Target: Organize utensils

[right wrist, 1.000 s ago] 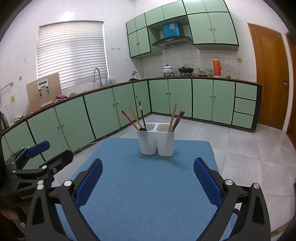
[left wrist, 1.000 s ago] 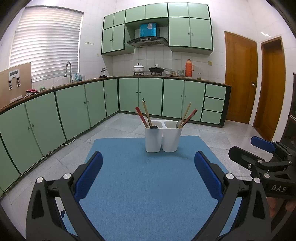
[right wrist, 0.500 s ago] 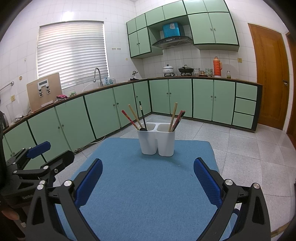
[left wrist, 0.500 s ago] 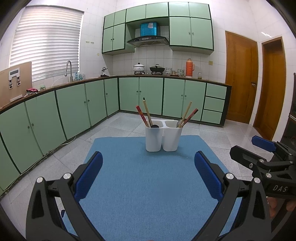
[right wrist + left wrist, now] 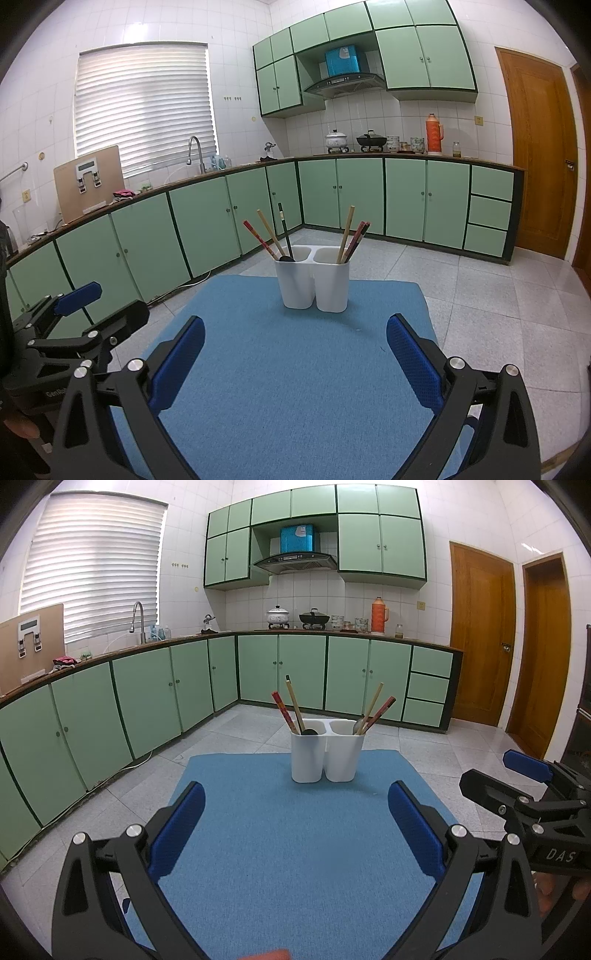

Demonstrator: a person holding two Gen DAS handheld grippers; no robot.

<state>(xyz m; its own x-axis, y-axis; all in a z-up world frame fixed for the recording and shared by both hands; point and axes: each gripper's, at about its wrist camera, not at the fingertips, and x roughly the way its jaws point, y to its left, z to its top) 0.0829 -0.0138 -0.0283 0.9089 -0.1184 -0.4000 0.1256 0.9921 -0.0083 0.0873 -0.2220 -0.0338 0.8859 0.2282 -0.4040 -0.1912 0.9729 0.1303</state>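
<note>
Left tongs (image 5: 295, 827) and right tongs (image 5: 295, 350) gape wide, side by side.

One white two-compartment utensil holder (image 5: 327, 755) stands on one blue mat (image 5: 295, 849). Its left compartment holds three stick-like items: one red chopstick (image 5: 260, 240), one pale wooden chopstick (image 5: 271, 234) and one dark-handled utensil (image 5: 285, 232) with a black head. Its right compartment shows one pale wooden chopstick (image 5: 346, 232) and two reddish chopsticks (image 5: 357, 238) lying close together; the left wrist view also shows one metal spoon bowl (image 5: 357, 725) there. Two hand-held grippers appear: the left hand-held gripper (image 5: 295, 830) and the right hand-held gripper (image 5: 295, 354).
</note>
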